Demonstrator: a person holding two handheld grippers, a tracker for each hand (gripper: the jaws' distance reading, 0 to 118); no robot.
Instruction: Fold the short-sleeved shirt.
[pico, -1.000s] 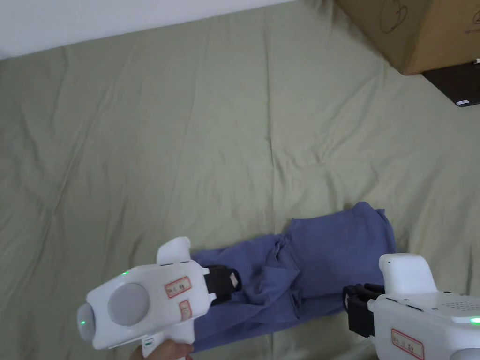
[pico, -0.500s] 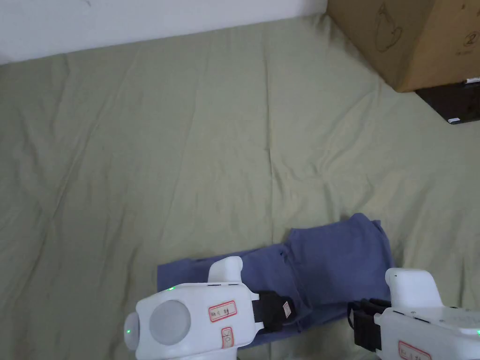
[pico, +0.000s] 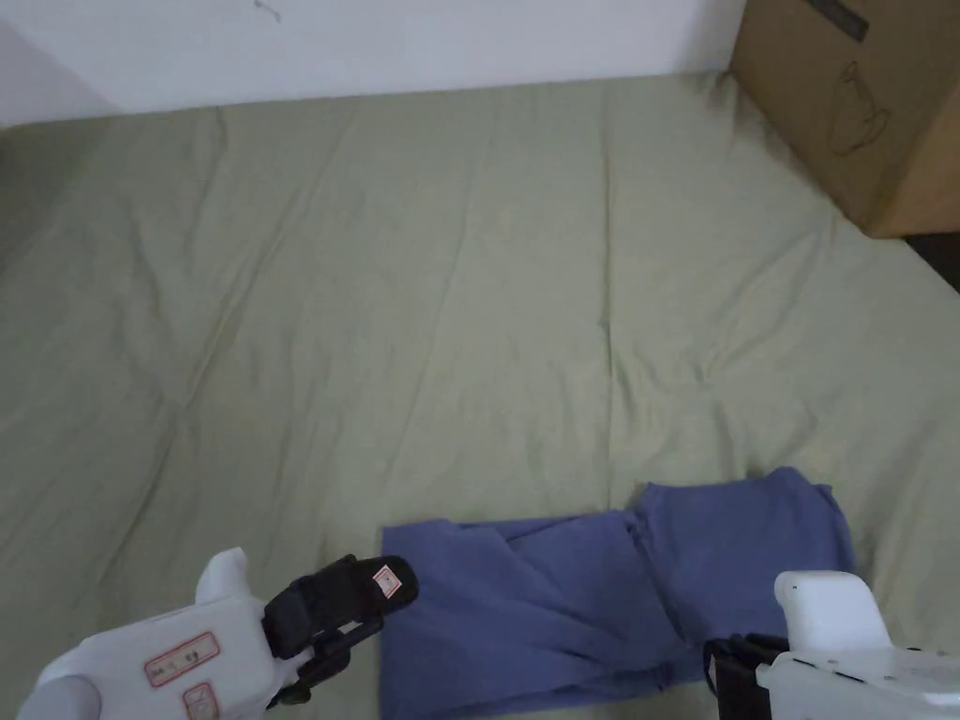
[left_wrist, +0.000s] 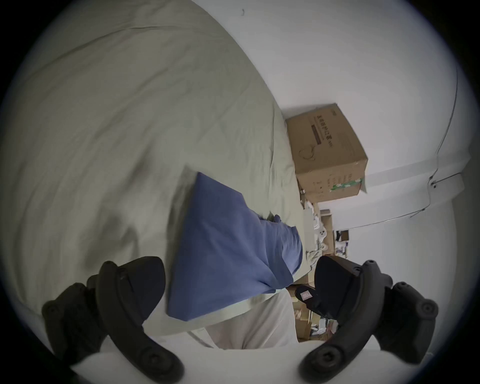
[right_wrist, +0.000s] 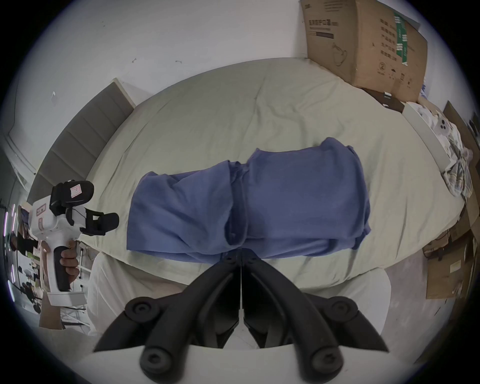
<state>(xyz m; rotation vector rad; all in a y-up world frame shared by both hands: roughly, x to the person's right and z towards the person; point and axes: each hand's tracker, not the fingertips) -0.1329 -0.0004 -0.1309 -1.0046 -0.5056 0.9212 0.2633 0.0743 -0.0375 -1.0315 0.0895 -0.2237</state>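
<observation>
A blue short-sleeved shirt (pico: 609, 600) lies folded into a long band near the front edge of the green bed sheet (pico: 422, 281). One fold line crosses its middle. My left gripper (pico: 380, 607) hovers open just off the shirt's left end, holding nothing. In the left gripper view its jaws stand wide apart around (left_wrist: 239, 265), with the shirt (left_wrist: 228, 246) beyond them. My right gripper (right_wrist: 240, 253) is shut, its tips pinching the near edge of the shirt (right_wrist: 259, 197) at the middle crease. From there the left gripper (right_wrist: 104, 207) is seen held in a hand.
A large cardboard box (pico: 844, 103) stands at the bed's far right corner against the white wall. The bed's front edge runs just below the shirt. Clutter and more cartons (right_wrist: 441, 137) sit beyond the right side of the bed.
The left gripper was over the rumpled middle of the shirt; it has now drawn back left and off the cloth, open. The shirt lies flatter. The right gripper has stayed at the near edge.
</observation>
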